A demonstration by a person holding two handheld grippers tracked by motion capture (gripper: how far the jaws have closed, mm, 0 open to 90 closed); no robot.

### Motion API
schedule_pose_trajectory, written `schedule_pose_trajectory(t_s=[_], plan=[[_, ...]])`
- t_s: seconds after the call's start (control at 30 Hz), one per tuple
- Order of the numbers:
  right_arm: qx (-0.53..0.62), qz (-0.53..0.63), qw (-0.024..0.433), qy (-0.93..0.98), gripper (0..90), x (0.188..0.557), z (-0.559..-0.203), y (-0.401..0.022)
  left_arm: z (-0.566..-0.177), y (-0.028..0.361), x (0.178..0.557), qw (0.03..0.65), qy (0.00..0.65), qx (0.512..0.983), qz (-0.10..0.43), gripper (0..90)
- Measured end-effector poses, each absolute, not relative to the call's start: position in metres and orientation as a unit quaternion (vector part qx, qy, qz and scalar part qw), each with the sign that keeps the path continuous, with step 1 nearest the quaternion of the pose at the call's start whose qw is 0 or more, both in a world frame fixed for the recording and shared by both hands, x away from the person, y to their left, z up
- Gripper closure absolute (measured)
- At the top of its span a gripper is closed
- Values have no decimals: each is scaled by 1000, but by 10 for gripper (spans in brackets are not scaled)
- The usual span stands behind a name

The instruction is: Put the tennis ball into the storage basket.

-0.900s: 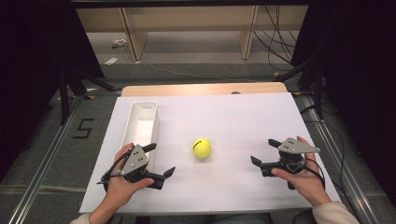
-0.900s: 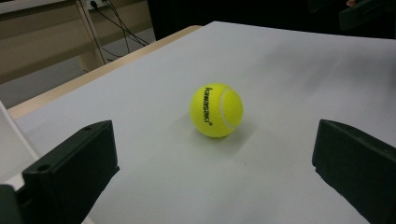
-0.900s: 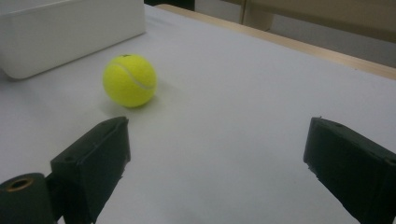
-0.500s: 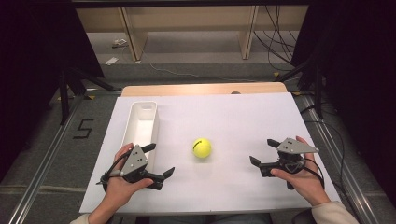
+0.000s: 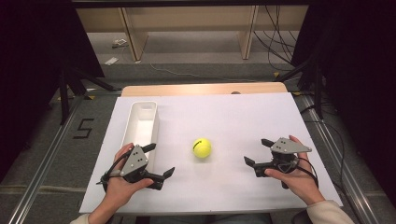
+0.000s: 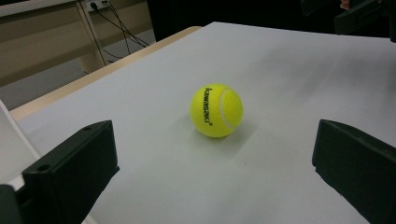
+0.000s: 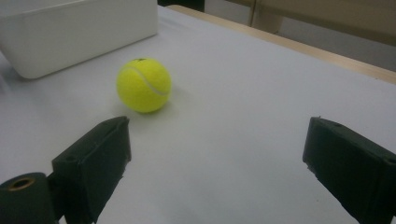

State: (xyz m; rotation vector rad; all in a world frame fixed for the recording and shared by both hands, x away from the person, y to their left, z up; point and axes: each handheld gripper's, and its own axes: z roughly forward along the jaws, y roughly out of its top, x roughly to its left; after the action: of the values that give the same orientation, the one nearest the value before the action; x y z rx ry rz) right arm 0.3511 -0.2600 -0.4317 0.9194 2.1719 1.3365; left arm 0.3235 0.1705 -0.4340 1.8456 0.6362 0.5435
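Tennis ball (image 5: 201, 148) sits alone on the white table (image 5: 233, 116), between two hand-held grippers and touching neither. In the high view the ball lies at about two o'clock from the left gripper (image 5: 159, 162) and at about ten o'clock from the right gripper (image 5: 258, 152), with the two tools at much the same remove; which is nearer is hard to call. Being round, the ball offers no long axis to line up with. The left gripper view frames the ball (image 6: 216, 110) dead ahead at twelve o'clock, centred in the gap of its jaws, while the right gripper view puts the ball (image 7: 144, 85) off at eleven o'clock, just beyond the left jaw. By that reading the left tool appears better aimed for a straight approach. Both pairs of jaws stand wide apart with nothing in them and nothing against their pads. A long white tray (image 5: 141, 124) lies at ten o'clock from the ball, just ahead of the left hand (image 5: 119, 186).
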Motion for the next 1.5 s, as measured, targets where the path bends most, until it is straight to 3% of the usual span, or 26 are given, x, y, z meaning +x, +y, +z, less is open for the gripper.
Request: schedule_pose_trajectory(t_s=[1.5], plan=[[296,479,193,804,109,368,-438,-206,-434,169,323,530,264,774,226,0]])
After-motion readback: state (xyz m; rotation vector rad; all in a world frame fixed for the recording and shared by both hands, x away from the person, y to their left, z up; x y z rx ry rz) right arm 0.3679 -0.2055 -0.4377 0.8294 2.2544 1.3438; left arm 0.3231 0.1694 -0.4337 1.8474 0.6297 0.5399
